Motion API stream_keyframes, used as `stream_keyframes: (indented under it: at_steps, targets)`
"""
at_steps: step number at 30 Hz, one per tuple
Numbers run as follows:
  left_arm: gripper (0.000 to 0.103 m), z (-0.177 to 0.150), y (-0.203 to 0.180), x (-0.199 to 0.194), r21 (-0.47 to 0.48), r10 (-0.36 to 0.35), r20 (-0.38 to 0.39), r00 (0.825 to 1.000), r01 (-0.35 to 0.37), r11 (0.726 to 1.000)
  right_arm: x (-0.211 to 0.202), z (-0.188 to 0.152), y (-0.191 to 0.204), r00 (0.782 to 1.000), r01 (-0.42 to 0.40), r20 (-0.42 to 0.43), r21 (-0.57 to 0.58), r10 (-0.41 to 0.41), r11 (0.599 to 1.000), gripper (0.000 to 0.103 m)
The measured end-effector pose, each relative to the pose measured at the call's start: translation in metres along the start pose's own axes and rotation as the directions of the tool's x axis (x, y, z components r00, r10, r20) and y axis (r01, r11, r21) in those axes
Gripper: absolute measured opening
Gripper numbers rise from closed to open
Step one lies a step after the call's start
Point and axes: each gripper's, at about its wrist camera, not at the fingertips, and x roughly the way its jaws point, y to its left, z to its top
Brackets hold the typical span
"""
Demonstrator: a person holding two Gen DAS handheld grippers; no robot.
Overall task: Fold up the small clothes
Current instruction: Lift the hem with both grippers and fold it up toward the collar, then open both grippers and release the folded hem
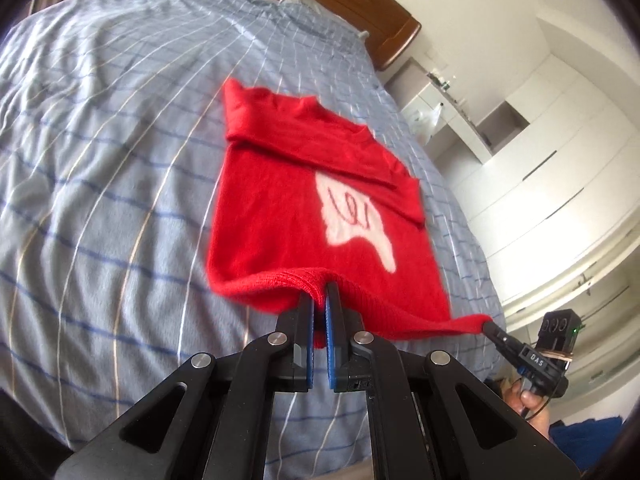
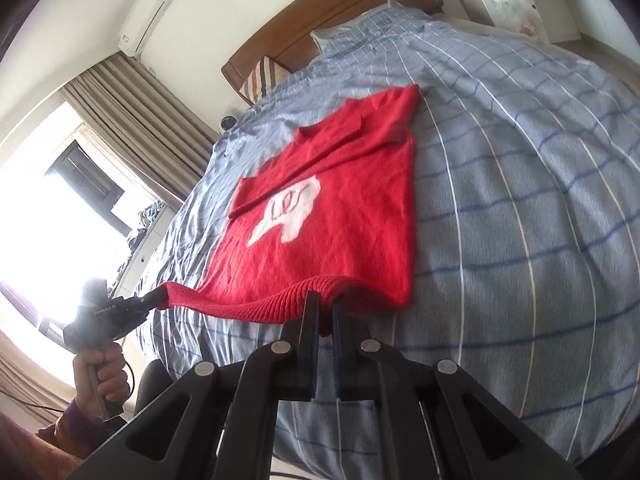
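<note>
The sweater's (image 1: 272,208) edges were motion-blurred; at the lower left of the right wrist view, window glare washed out the left tool (image 2: 154,300).

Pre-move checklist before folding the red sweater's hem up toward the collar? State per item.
1. Left gripper shut on the hem of the red sweater: ok.
2. Right gripper shut on the hem: ok.
3. Hem raised off the bedspread between the two grips: ok; it sags slightly.
4. Sleeves folded in across the chest: ok, both lie over the body.
5. Collar end flat on the bed: ok in both views.
6. Both layers of the hem caught in each grip: cannot tell.
</note>
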Motion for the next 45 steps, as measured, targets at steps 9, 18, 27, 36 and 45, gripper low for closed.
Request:
stream_keyframes:
  at_steps: [9, 18, 27, 36, 45]
  targets:
    - [0.003, 0.129, 0.006, 0.086, 0.014, 0.081, 0.038, 0.996, -0.082, 0.997, 0.084, 0.146, -0.011, 0.997, 0.059, 0.053, -0.042, -0.056, 0.997, 0.005]
    - [0.003, 0.222, 0.044, 0.190, -0.032, 0.228, 0.019, 0.973, -0.227, 0.973, 0.220, 0.243, -0.053, 0.988, 0.150, -0.011, -0.038, -0.151, 0.988, 0.005]
    - [0.081, 0.237, 0.069, 0.186, -0.103, 0.338, 0.113, 0.934, -0.327, 0.939, 0.225, 0.255, -0.064, 0.986, 0.158, 0.046, -0.006, -0.158, 0.987, 0.030]
    - [0.094, 0.147, 0.022, 0.108, 0.094, 0.401, 0.140, 0.905, -0.415, 0.905, 0.142, 0.177, -0.031, 0.981, 0.195, 0.041, -0.217, -0.191, 0.956, 0.049]
    - [0.098, 0.032, 0.007, 0.086, 0.166, 0.492, 0.152, 0.857, -0.513, 0.842, 0.077, 0.058, -0.039, 0.954, 0.300, 0.054, -0.254, -0.296, 0.920, 0.065]
